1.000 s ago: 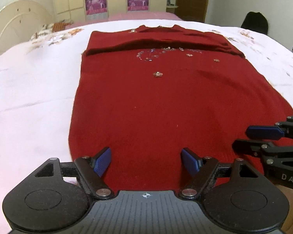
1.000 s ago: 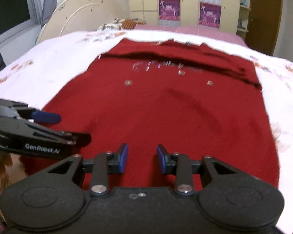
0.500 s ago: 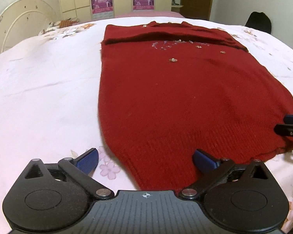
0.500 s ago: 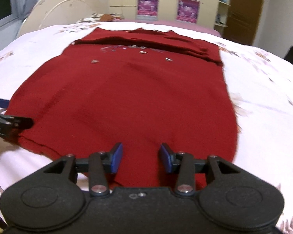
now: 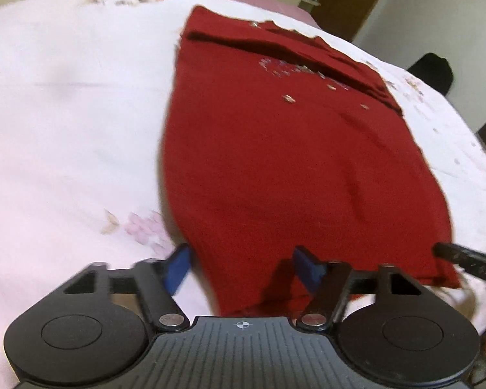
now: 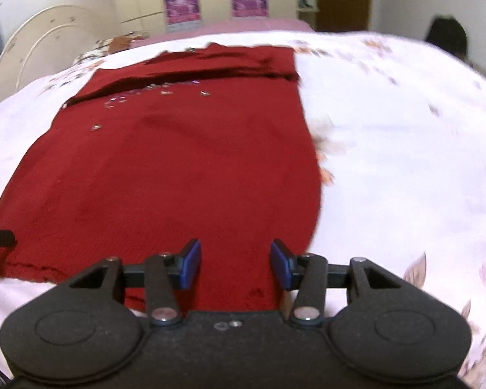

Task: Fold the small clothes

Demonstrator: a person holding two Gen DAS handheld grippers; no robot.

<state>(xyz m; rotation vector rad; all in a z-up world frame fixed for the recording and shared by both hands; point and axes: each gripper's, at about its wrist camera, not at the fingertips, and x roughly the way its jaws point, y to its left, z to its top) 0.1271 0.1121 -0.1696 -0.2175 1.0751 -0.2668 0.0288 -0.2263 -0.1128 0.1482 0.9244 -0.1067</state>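
A dark red knit sweater with small shiny beads near its chest lies flat on a pale pink bed, its sleeves folded across the far end. It also shows in the right wrist view. My left gripper is open, its blue pads astride the near left corner of the hem. My right gripper is open over the near right corner of the hem. The tip of the right gripper shows at the right edge of the left wrist view.
The pink floral bedsheet spreads wide on both sides of the sweater. A curved cream headboard and wardrobes with pink posters stand beyond the bed. A dark chair stands at the far right.
Both grippers have moved outward to the two near corners of the hem. The left jaws have narrowed a little and the right jaws have opened wider. The sweater lies as before.
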